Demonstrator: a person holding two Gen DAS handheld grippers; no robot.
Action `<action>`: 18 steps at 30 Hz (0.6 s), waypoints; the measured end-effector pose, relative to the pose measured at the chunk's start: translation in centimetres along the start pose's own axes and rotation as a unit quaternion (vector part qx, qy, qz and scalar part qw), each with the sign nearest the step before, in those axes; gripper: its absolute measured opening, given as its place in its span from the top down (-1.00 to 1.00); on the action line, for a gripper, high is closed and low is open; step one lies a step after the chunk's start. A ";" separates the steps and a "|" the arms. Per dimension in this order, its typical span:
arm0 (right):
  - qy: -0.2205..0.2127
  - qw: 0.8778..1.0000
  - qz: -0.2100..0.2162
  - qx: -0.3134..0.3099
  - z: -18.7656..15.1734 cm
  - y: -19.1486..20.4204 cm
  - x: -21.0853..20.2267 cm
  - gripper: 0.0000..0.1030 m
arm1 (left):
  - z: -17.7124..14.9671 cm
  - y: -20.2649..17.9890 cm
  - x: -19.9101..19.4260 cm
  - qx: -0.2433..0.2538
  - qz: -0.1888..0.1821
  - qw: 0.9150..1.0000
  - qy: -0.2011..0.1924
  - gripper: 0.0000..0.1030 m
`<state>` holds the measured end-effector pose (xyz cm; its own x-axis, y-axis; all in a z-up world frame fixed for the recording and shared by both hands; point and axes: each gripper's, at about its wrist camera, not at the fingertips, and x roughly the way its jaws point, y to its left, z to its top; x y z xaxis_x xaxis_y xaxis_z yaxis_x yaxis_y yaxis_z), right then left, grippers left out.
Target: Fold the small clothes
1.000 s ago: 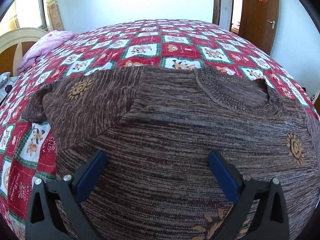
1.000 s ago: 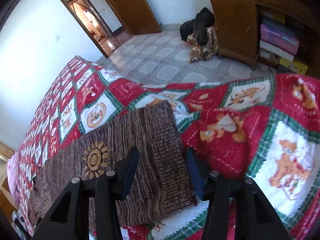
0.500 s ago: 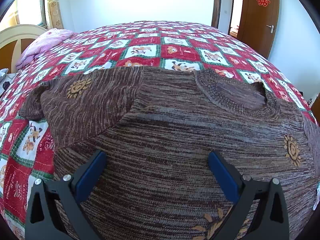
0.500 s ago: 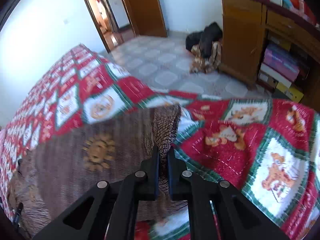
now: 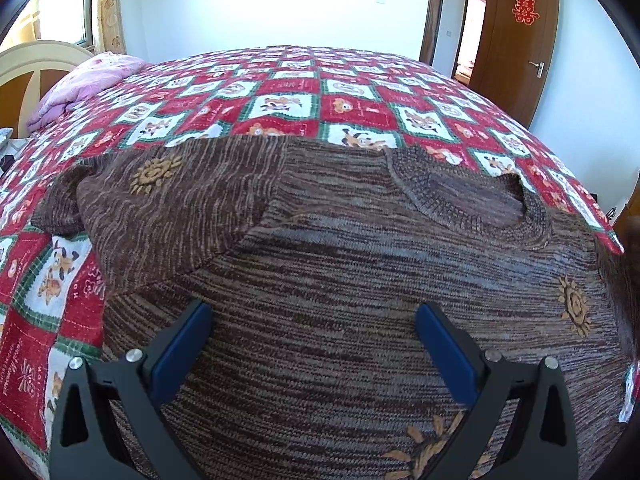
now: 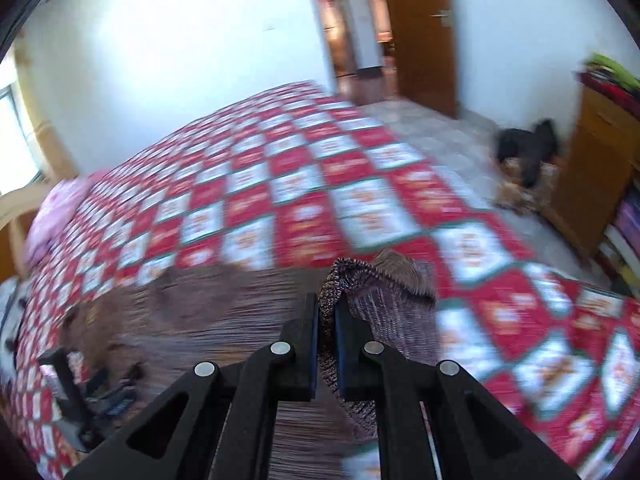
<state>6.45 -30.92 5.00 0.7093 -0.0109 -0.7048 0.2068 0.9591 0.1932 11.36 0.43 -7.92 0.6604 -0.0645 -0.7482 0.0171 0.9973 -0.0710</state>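
A brown knitted sweater (image 5: 360,280) with orange sun motifs lies flat on the bed, its neck hole (image 5: 472,204) toward the far right and one sleeve (image 5: 160,208) spread to the left. My left gripper (image 5: 312,320) hovers open over the sweater's body, nothing between its blue pads. In the blurred right wrist view my right gripper (image 6: 327,308) is shut on the cuff of the other sleeve (image 6: 384,296), which is lifted off the bed and bunched above the jaws. The left gripper (image 6: 72,392) shows faintly at the lower left there.
The bed carries a red, white and green checked quilt (image 5: 280,92). A pink pillow (image 5: 88,84) lies by the headboard at the left. Past the bed's right edge are a tiled floor (image 6: 448,144), a dark bundle of clothes (image 6: 528,152), a wooden cabinet (image 6: 600,152) and a brown door (image 5: 516,40).
My right gripper went from open around the sleeve's end to shut on it, then lifted and swung across the bed while rolling. The left gripper stayed put, open.
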 end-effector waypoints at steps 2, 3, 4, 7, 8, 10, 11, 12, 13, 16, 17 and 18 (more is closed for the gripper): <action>0.013 0.999 0.029 -0.016 -0.6 4.0 2.1 0.87 | 0.0 0.1 0.0 -0.002 -0.003 1.000 -0.002 -1.00; 0.021 0.999 0.045 -0.021 -1.1 6.1 3.4 0.87 | 0.0 0.1 0.0 -0.003 -0.005 1.000 -0.002 -1.00; 0.030 0.998 0.058 -0.025 -1.6 7.8 4.6 0.87 | 0.0 0.1 0.0 -0.004 -0.006 1.000 -0.003 -1.00; 0.045 0.996 0.075 -0.035 -3.1 11.8 7.6 0.87 | 0.0 0.2 0.0 -0.006 -0.009 1.000 -0.004 -1.00; 0.055 0.994 0.086 -0.032 -3.7 12.8 8.9 0.87 | 0.0 0.2 0.0 -0.006 -0.009 1.000 -0.005 -1.00; 0.076 0.990 0.116 -0.022 -4.6 14.3 11.1 0.86 | 0.0 0.3 0.0 -0.006 -0.010 1.000 -0.005 -1.00; 0.083 0.988 0.127 -0.017 -4.9 14.3 11.8 0.83 | 0.0 0.3 0.0 -0.006 -0.010 1.000 -0.005 -1.00; 0.088 0.985 0.149 -0.007 -5.2 14.3 12.5 0.79 | 0.0 0.3 0.0 -0.006 -0.011 1.000 -0.006 -1.00; 0.092 0.981 0.172 0.003 -5.2 14.1 12.9 0.74 | 0.0 0.3 0.0 -0.006 -0.011 1.000 -0.006 -1.00; 0.084 0.969 0.231 0.039 -5.1 12.2 11.9 0.72 | -0.1 0.3 0.0 -0.006 -0.010 1.000 -0.005 -1.00; 0.064 0.968 0.239 0.046 -4.9 11.4 10.8 0.72 | -0.1 0.3 0.0 -0.006 -0.010 1.000 -0.005 -1.00; 0.041 0.969 0.238 0.051 -4.6 10.3 9.5 0.69 | -0.1 0.3 0.0 -0.005 -0.010 1.000 -0.005 -1.00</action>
<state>12.23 -19.87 -2.89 0.6853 0.4530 -0.5702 -0.0621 0.8165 0.5740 11.31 0.68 -7.98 0.6679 -0.0831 -0.7396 0.0219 0.9955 -0.0921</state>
